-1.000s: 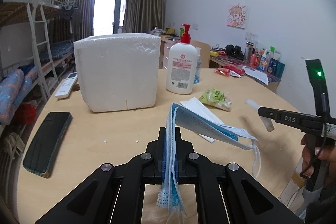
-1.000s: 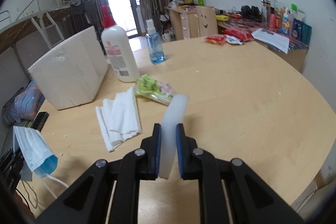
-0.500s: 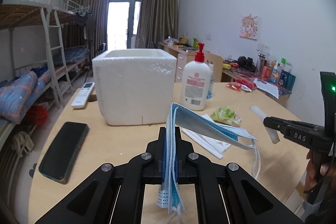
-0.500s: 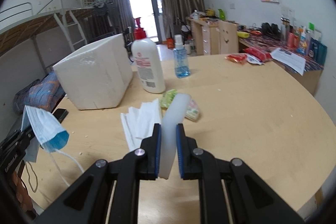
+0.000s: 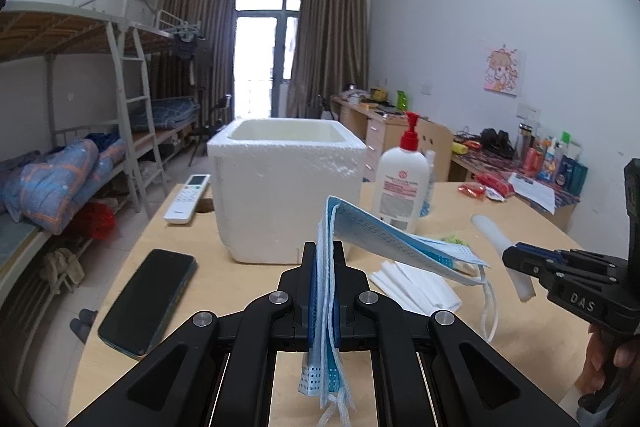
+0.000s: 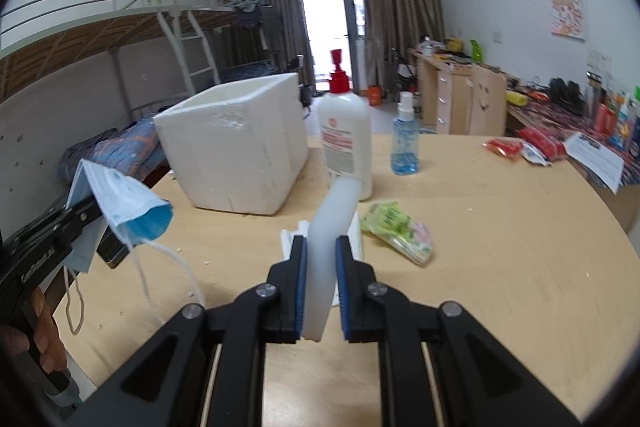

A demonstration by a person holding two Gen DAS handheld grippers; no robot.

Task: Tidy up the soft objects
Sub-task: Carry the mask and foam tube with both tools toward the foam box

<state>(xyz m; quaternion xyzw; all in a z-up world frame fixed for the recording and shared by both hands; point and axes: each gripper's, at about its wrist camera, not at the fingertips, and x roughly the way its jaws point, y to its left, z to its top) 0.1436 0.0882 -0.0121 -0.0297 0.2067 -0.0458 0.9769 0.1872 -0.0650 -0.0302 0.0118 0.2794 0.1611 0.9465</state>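
My left gripper (image 5: 324,251) is shut on a blue face mask (image 5: 384,239) that droops to the right, held above the table. It also shows in the right wrist view (image 6: 120,199). My right gripper (image 6: 322,247) is shut on a white foam strip (image 6: 330,223), also visible in the left wrist view (image 5: 500,251). An open white foam box (image 5: 280,187) stands ahead on the table; it shows in the right wrist view (image 6: 236,151). Folded white tissues (image 5: 412,285) and a green soft packet (image 6: 396,227) lie on the table.
A lotion pump bottle (image 5: 400,179) and a blue spray bottle (image 6: 405,143) stand right of the box. A black phone (image 5: 148,299) and a white remote (image 5: 188,197) lie at the left. The round wooden table (image 6: 500,247) ends near a bunk bed (image 5: 80,147).
Both grippers have risen with their objects still held, so the box's open top now shows. The mask and foam strip stay gripped.
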